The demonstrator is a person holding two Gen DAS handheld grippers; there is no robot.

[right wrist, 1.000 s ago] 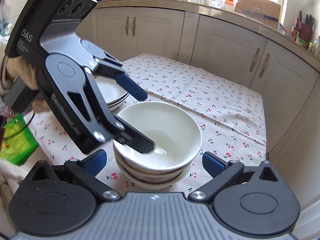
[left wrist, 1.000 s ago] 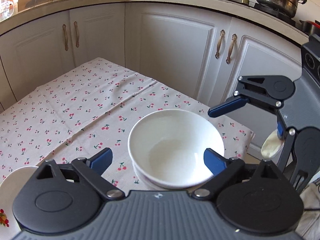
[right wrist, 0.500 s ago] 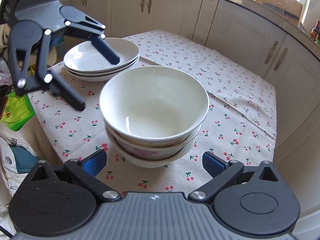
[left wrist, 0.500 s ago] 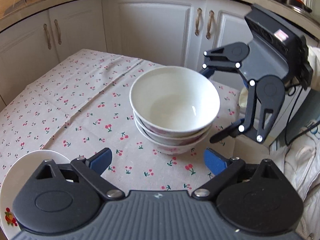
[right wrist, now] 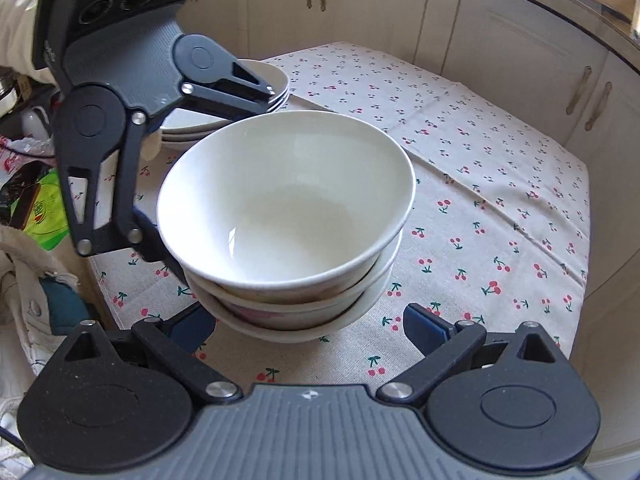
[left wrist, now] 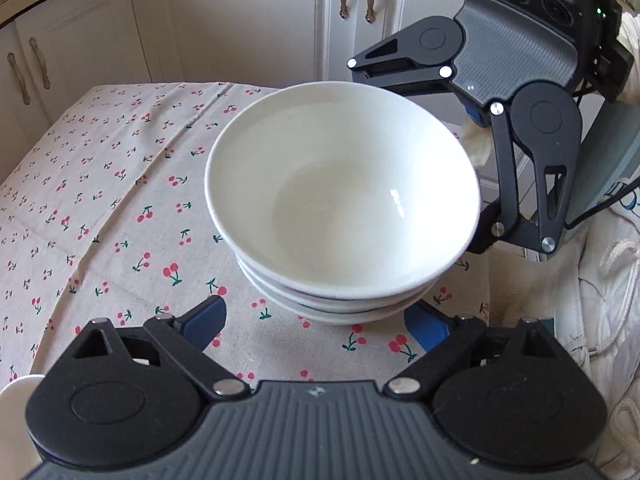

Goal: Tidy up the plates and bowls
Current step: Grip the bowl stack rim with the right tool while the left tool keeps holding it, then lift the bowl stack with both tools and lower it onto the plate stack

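Brightness: both views bright, even daylight, colours clear.
Light source: strongest behind the bowl stack [right wrist: 286,216] at the top right corner of the right wrist view, where the frame blows out white.
Glare: a small white glint inside the top bowl [left wrist: 340,188], right of its centre; soft sheen on the cabinet doors [left wrist: 248,20] behind it.
Shadows: soft, faint on the tablecloth [left wrist: 100,200] under the stack.
Blur: top bowl's right rim slightly smeared in the left wrist view.
Distortion: strong fisheye; cabinets bend around the stack, corners go dark.
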